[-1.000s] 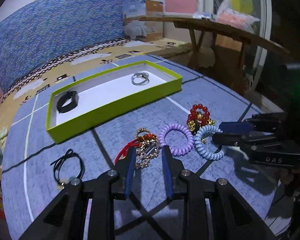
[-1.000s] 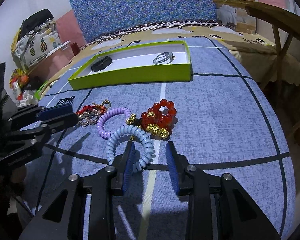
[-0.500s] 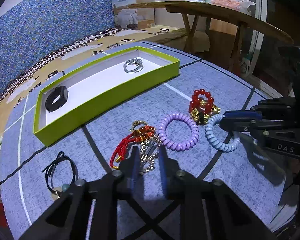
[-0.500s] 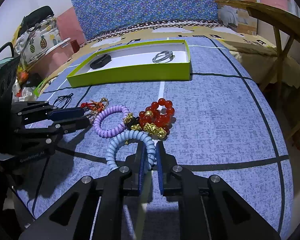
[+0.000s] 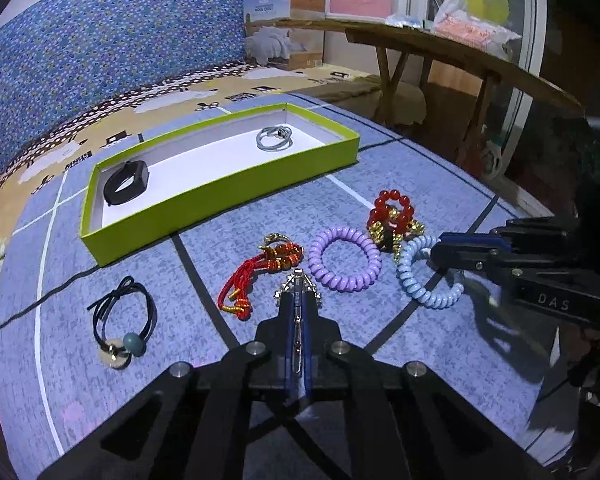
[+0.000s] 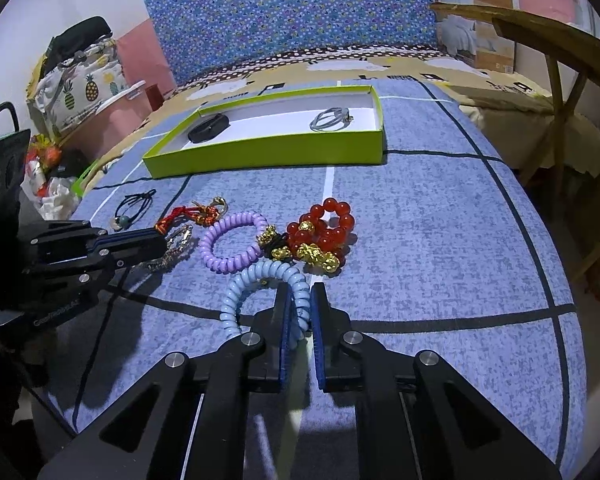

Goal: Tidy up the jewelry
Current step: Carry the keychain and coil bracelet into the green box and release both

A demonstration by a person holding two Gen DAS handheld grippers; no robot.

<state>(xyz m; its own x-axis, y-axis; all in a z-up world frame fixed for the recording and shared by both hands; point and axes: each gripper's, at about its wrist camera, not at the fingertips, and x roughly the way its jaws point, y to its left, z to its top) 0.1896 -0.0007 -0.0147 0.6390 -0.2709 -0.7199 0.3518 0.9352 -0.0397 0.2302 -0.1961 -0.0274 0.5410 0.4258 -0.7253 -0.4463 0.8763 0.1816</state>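
- Silver chain bracelet (image 5: 299, 292) is pinched between my left gripper (image 5: 297, 288) jaws, closed down tight on it, low over the blue mat (image 5: 420, 168).
- Pale blue coil band (image 6: 260, 280) sits clamped in my right gripper (image 6: 300, 300), the jaws nearly together.
- Lime-green box (image 5: 220, 196) lies beyond, holding a black band (image 5: 126, 182) and a grey ring (image 5: 274, 138).
- Purple coil (image 5: 344, 258), red bead bracelet (image 5: 392, 212) and red cord (image 5: 256, 272) lie between.

A blue mat (image 5: 400, 168) with grid lines carries a green tray (image 5: 228, 192) and 6 loose bracelets and hair ties.
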